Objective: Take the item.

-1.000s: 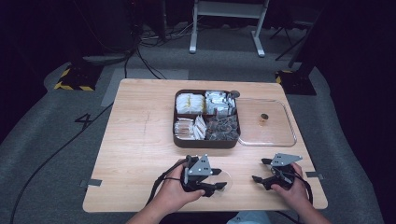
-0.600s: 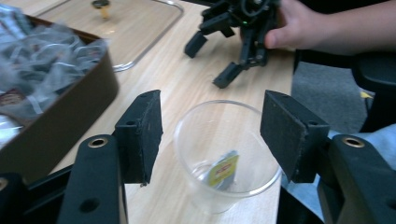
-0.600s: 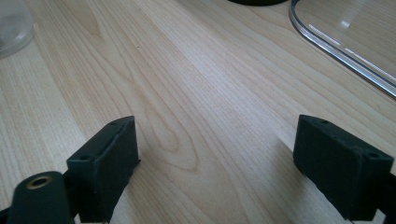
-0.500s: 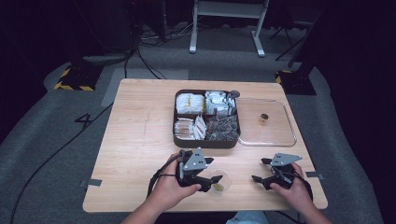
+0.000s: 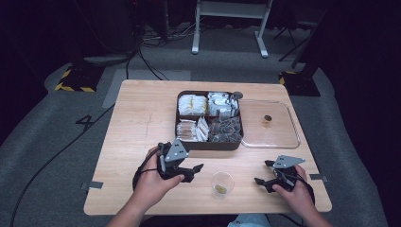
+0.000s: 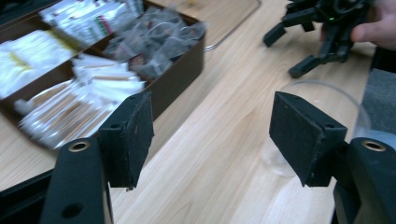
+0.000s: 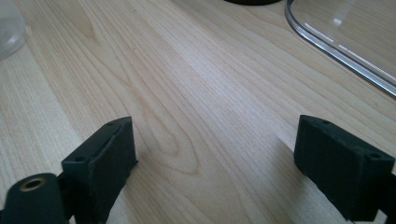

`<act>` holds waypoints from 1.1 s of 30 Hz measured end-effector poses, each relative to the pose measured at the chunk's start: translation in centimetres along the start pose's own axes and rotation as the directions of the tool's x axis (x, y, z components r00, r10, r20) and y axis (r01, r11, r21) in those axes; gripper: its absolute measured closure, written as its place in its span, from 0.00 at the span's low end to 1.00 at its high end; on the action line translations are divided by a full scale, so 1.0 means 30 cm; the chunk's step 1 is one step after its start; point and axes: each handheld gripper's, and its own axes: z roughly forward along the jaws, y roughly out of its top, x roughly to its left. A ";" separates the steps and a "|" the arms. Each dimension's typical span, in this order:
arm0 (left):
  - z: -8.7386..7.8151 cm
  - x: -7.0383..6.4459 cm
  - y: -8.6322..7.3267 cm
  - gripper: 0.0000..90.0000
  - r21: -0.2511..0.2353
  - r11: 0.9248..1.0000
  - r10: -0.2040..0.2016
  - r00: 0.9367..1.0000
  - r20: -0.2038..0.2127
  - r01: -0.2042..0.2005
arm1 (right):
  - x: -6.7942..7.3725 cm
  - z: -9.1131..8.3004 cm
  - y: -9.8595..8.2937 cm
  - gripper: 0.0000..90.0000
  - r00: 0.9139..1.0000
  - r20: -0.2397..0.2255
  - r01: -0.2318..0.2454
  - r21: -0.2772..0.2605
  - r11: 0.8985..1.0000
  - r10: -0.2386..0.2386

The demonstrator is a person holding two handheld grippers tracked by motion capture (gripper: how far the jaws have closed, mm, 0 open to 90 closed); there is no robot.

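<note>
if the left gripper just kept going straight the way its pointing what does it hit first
Probably the clear glass cup: the left gripper stands open, pointing right along the table, and in its own view the cup sits just behind its right-hand jaw. Depth is unclear, so it might only graze it.

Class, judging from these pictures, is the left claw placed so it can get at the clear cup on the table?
Probably yes. The left claw is open and empty, the clear cup stands just beside it on bare table, and nothing lies between them.
</note>
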 end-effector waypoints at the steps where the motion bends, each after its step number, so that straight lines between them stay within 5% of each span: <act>1: -0.007 0.010 -0.006 0.34 0.000 1.000 -0.003 1.000 -0.008 0.003 | 0.000 0.000 0.000 0.14 1.000 0.000 0.000 0.000 1.000 0.000; 21: -0.098 0.210 -0.178 0.29 0.082 0.995 -0.047 0.993 -0.107 0.056 | 0.000 0.000 0.000 0.14 1.000 0.001 0.004 0.001 1.000 -0.004; 28: -0.120 0.256 -0.247 0.28 0.048 0.991 -0.113 0.983 -0.146 0.121 | 0.000 0.000 0.000 0.14 1.000 0.000 0.003 0.000 1.000 -0.003; 33: -0.123 0.293 -0.304 0.29 0.085 0.984 -0.139 0.976 -0.170 0.155 | 0.000 0.000 0.000 0.14 1.000 0.000 0.003 0.000 1.000 -0.003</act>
